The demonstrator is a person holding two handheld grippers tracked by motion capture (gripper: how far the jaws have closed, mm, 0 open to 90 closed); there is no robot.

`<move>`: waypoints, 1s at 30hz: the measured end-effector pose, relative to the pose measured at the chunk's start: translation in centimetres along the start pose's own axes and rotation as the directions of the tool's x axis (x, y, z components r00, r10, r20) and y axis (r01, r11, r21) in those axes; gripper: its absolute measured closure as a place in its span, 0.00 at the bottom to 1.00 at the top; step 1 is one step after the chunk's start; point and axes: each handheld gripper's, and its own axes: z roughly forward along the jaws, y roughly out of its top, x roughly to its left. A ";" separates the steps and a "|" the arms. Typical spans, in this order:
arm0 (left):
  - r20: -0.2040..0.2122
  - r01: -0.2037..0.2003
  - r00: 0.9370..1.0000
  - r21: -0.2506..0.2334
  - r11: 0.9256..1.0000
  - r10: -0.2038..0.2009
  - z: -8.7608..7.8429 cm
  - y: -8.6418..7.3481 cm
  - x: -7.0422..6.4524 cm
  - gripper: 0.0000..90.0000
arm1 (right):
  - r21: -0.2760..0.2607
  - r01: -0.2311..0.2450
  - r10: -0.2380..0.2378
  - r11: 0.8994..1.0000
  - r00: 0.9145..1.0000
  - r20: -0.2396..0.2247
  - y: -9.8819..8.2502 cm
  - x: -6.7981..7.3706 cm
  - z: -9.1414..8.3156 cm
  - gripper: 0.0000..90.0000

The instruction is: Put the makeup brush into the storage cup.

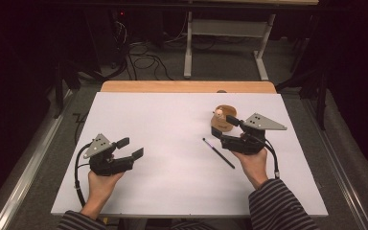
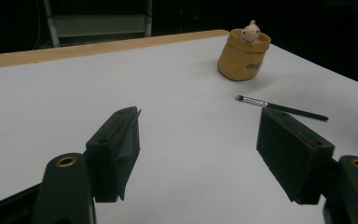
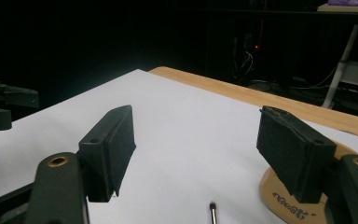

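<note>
Two hand-held grippers agape, brush [image 1: 219, 153] btwn, pot [image 1: 222, 120]

My left gripper [image 2: 198, 156] hangs over the white table [image 2: 51, 102] with its two black jaws spread wide — nothing sits between them, just bare white surface. Ahead and to the right lies a thin makeup brush [image 2: 282, 108], flat on the table, its dark bristle tip and silver ferrule pointing left, its black handle running off to the right. From here the tip of my right-hand jaw sits just below the handle. Farther back stands a tan sack-shaped holder [image 2: 242, 57], upright, dark lettering on its side, with a small pale figure [image 2: 250, 31] peeking out of its top — well apart from the brush. A wooden edge [image 2: 98, 46] borders the far side.
</note>
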 end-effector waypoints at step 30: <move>0.003 -0.005 1.000 0.000 1.000 0.005 0.0 0.0 0.0 0.34 | 0.039 0.026 -0.026 0.999 1.000 0.013 1.0 0.1 3.2 0.35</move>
